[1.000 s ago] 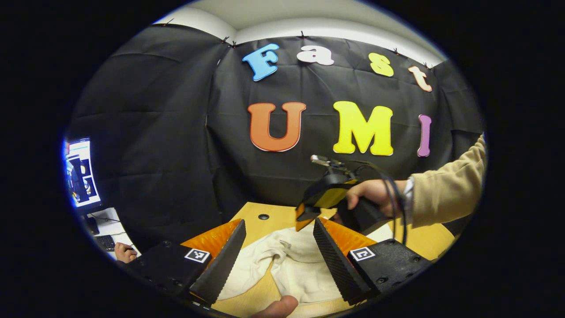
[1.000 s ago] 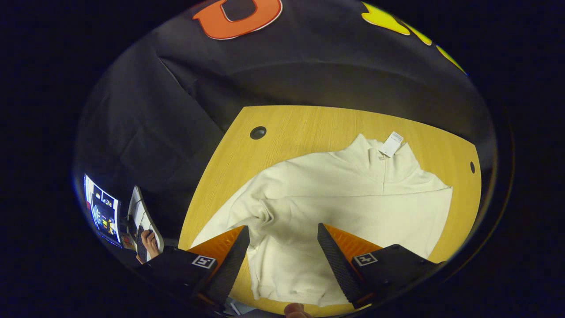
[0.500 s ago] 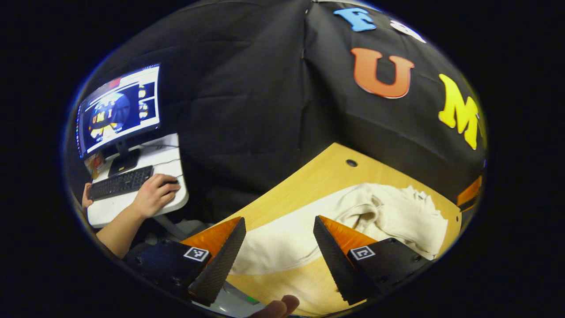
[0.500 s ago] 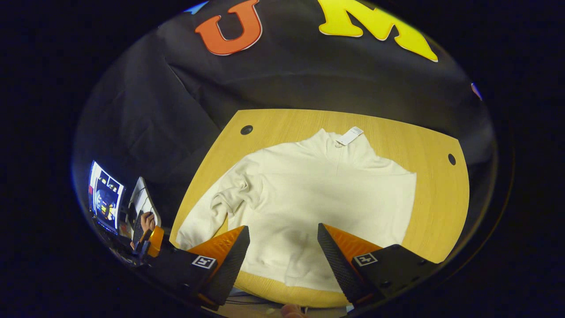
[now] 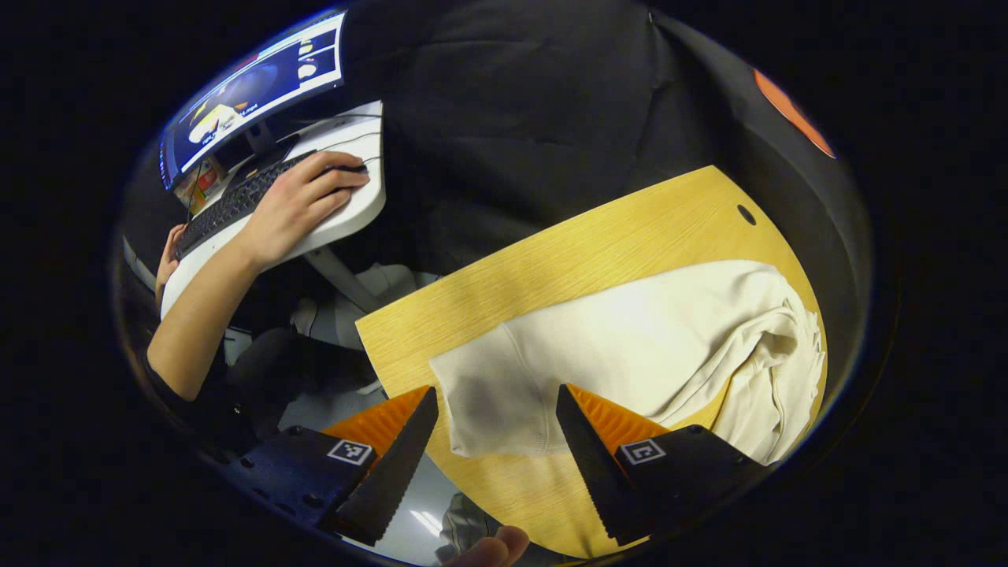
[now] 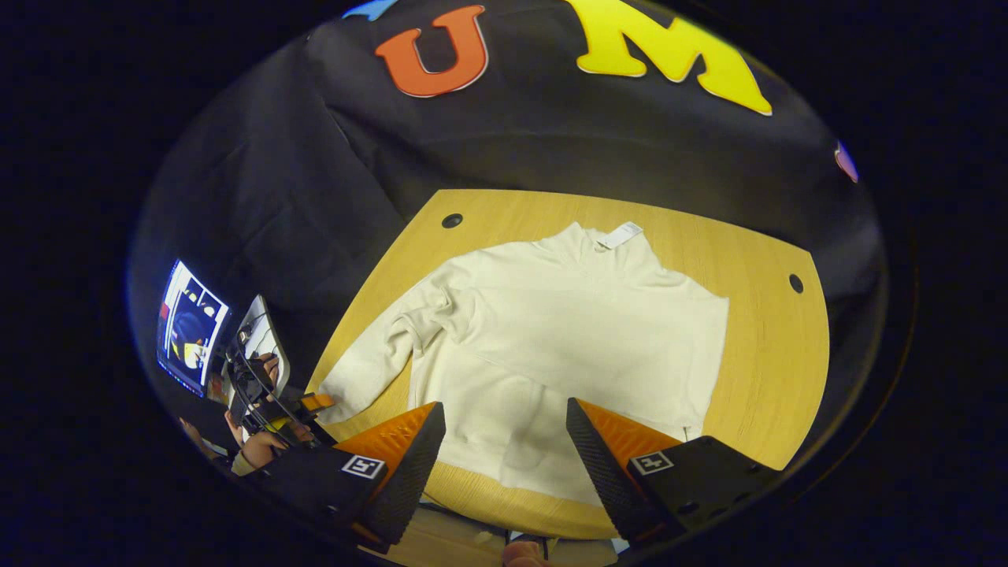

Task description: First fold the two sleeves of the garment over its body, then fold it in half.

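Observation:
A cream sweater lies flat on the yellow wooden table, collar at the far side. Its right side ends in a straight edge, and its left sleeve stretches out toward the table's near left corner. In the left gripper view, that sleeve's cuff lies on the table between the spread fingers of my left gripper, which is open and above it. The left gripper also appears at the cuff in the right gripper view. My right gripper is open above the sweater's hem, holding nothing.
Left of the table stands a white desk with a monitor and a keyboard; a person's hand rests there. The table has cable holes at its far corners. The black cloth wall closes the back.
My left gripper has swung left and down, from facing the wall to hovering over the left sleeve's cuff. My right gripper has drawn back, so the whole sweater now shows.

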A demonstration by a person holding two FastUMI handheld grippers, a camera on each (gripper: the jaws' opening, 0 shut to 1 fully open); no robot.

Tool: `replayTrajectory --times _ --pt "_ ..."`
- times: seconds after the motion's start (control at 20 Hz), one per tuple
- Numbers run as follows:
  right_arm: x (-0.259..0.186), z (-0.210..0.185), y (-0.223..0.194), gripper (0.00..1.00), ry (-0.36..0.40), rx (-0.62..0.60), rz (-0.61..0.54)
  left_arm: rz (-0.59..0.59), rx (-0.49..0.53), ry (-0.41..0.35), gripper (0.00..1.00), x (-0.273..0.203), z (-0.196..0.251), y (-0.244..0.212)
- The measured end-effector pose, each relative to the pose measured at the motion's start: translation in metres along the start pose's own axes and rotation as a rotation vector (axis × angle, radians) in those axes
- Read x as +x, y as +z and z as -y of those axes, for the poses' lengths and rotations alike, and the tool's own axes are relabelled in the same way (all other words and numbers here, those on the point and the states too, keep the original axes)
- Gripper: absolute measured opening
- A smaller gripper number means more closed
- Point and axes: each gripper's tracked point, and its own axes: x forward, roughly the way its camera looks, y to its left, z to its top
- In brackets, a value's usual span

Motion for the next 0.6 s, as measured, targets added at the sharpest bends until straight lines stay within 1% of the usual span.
replayTrajectory --times 0.05,0.1,0.15,0.2,0.25,0.3,0.35,0.4,0.45,0.5,0.6 --pt "-0.004 0.003 -0.004 0.93 0.005 0.018 -0.003 -0.017 -0.014 -0.002 0.98 0.002 0.000 -0.002" --pt "-0.009 0.010 -0.007 0.94 -0.004 0.026 0.006 -0.048 -0.028 -0.008 0.98 0.004 0.001 -0.007" --pt "-0.017 0.023 -0.007 0.96 -0.037 0.033 0.039 -0.100 -0.054 -0.009 0.98 0.006 0.002 -0.015" --pt "-0.022 0.039 -0.009 0.96 -0.086 0.050 0.062 -0.094 -0.052 -0.004 0.98 0.007 0.002 -0.010" --pt "-0.030 0.048 -0.014 0.96 -0.109 0.073 0.079 -0.114 -0.041 0.004 0.98 0.008 0.002 -0.012" --pt "-0.037 0.059 -0.017 0.93 -0.134 0.110 0.097 -0.130 -0.020 0.013 0.97 0.009 0.000 -0.011" --pt "-0.044 0.069 -0.020 0.93 -0.150 0.153 0.117 -0.144 0.001 0.015 0.98 0.011 0.000 -0.010" --pt "-0.053 0.084 -0.021 0.93 -0.165 0.208 0.153 -0.180 -0.013 0.022 0.97 0.013 0.003 -0.011" --pt "-0.056 0.094 -0.022 0.93 -0.184 0.221 0.172 -0.204 -0.031 0.025 0.98 0.012 0.003 -0.012" --pt "-0.061 0.105 -0.022 0.96 -0.200 0.231 0.199 -0.231 -0.042 0.026 0.98 0.013 0.003 -0.011" --pt "-0.071 0.118 -0.019 0.96 -0.236 0.228 0.276 -0.285 -0.054 0.031 0.98 0.014 0.003 -0.012"
